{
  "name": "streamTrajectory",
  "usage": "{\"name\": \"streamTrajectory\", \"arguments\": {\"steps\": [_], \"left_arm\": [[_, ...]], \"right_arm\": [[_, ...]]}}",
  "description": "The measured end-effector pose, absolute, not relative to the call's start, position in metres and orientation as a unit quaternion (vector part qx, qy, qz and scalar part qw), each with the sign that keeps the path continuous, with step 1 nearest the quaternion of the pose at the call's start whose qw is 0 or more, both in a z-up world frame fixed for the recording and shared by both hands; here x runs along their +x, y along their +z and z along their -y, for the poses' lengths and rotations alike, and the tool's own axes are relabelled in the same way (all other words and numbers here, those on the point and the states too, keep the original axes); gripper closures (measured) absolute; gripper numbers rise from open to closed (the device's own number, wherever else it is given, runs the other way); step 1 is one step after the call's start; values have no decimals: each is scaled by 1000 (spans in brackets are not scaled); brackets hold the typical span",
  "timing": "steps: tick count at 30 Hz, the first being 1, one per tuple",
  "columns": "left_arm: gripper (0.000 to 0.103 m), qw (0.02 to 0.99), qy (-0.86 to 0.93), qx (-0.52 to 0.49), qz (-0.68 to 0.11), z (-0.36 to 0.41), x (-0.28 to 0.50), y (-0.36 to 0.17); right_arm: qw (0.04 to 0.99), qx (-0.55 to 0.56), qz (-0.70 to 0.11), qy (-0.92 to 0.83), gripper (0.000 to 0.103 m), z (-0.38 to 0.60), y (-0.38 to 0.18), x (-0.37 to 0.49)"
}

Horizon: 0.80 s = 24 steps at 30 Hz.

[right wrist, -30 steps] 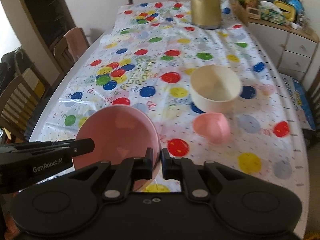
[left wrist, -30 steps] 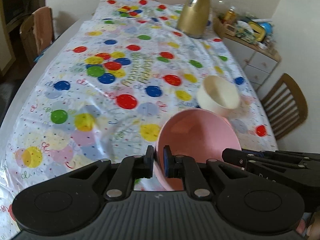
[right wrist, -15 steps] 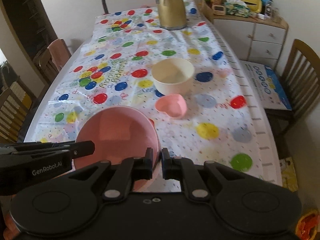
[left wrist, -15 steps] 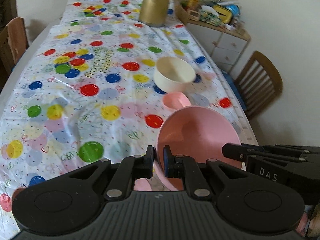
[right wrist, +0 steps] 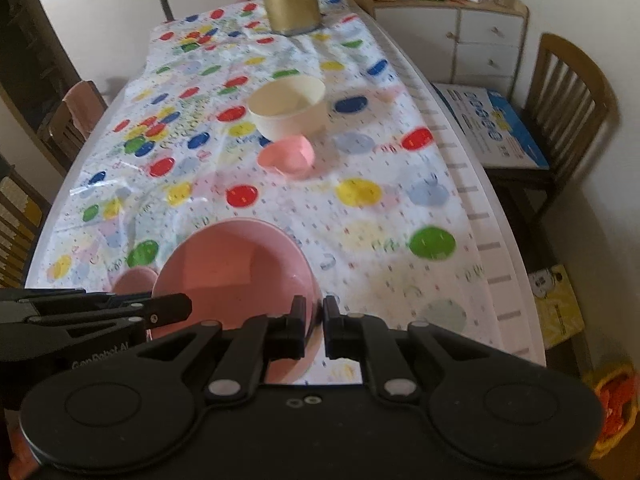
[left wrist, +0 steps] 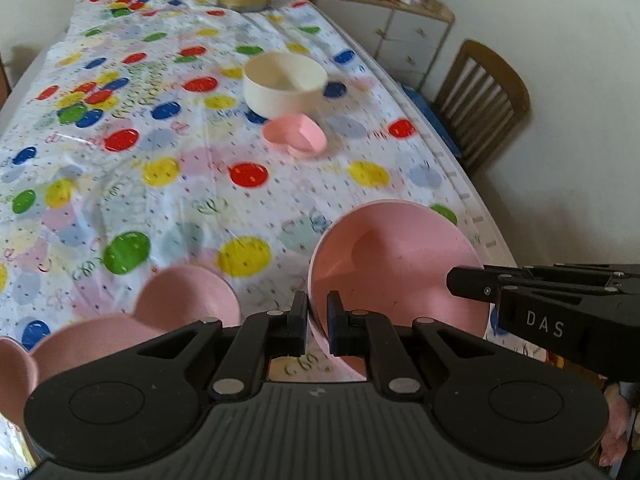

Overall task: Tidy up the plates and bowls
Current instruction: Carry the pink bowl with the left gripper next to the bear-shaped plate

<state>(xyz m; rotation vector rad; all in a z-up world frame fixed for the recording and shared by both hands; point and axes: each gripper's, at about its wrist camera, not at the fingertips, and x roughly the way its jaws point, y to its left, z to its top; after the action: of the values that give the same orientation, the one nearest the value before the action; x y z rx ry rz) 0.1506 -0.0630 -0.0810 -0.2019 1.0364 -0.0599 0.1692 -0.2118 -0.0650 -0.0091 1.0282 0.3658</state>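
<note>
Presently, at the far left of my left-hand view, a pink mouse-eared plate (left wrist: pixel 132 320) lies on the tabletop (left wrist: pixel 168 208) near its front edge. My left tongs (left wrist: pixel 318 322) are pinched tight on the left rim of the pink bowl (left wrist: pixel 400 272), and my right tongs (right wrist: pixel 316 326) are pinched just as tight on its opposite rim, so the bowl hangs tilted between them, clear of the cloth as far as I can tell. Further back and to the right sit a small pink heart dish (left wrist: pixel 295 136) and, just behind it, a cream bowl (left wrist: pixel 285 82). Both grips are thin rim pinches, so I judge that if my hands drift apart or twist unevenly, the bowl could slip out or clip the eared plate, and this slick plastic cloth would let it slide.
</note>
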Motion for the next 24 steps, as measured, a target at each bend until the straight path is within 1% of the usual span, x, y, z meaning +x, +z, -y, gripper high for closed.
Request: {"name": "streamTrajectory", "arguments": {"steps": [11,24], "left_arm": [[94,840,-63,-73,-535,91,147,-116],[94,830,-82,-53,-550,101,147,-129]], "right_arm": [[847,7,-515,136,96,235,-94,154],[838,23,-532,120,96,248,-112,150]]}}
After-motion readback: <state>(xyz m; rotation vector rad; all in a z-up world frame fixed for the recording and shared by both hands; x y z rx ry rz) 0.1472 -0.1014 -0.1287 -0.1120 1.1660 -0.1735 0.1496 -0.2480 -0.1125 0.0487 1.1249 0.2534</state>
